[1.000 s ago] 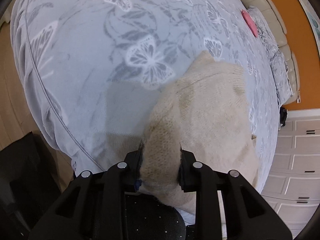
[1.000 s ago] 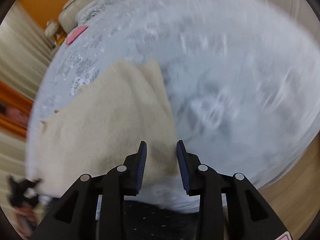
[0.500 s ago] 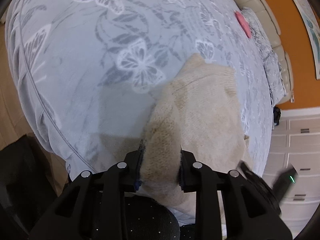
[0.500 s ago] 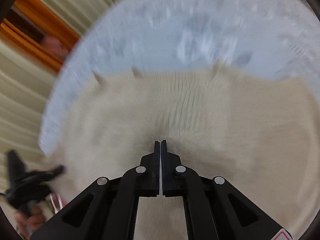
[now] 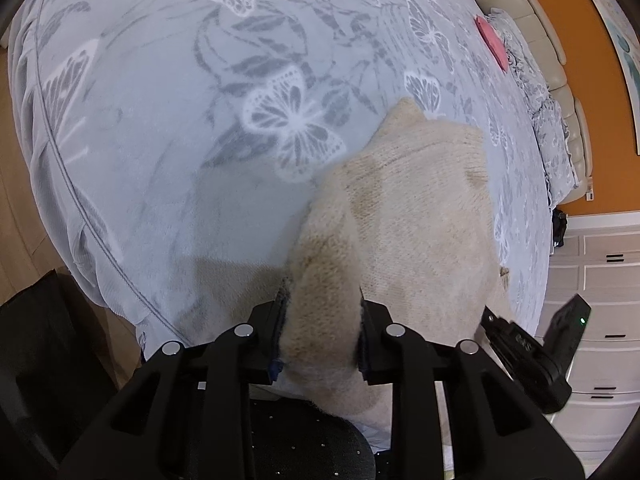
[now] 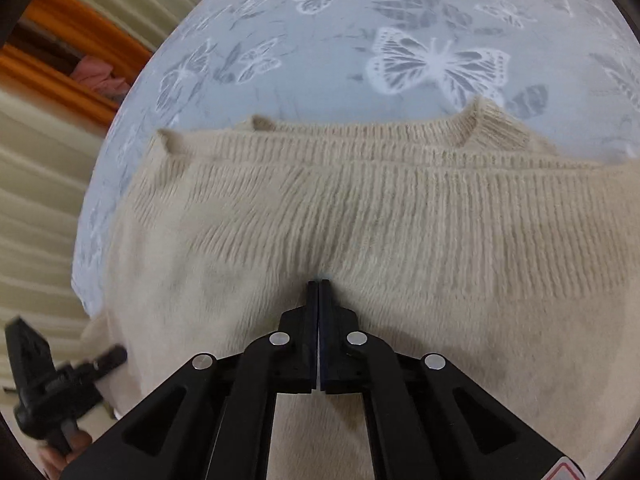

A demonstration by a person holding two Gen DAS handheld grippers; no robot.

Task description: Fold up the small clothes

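A cream knit sweater (image 5: 416, 216) was seen lying on the butterfly-print bedspread (image 5: 168, 128), close to the bed's near edge, ribbed neckline (image 6: 476, 128) toward the far side in the right wrist view. The left gripper (image 5: 320, 316) was clamped around a thick bunched roll of the knit, jaws held apart by the fabric. The right gripper (image 6: 319, 288) was seen with jaws fully together, tips pressed into the sweater body; whether a pinch of knit was caught between them could not be told. The step was judged to be a fold of the gripped side over the body. For a clean fold, the bunched part should be lifted only enough to clear the surface, carried across in one even sweep, and laid flat so the edge lines up with the opposite side. The right tool is best used as an anchor on the fold line, so the loose knit isn't dragged along. Fuzzy yarn could snag on the pads at release, so the opening should be slow.
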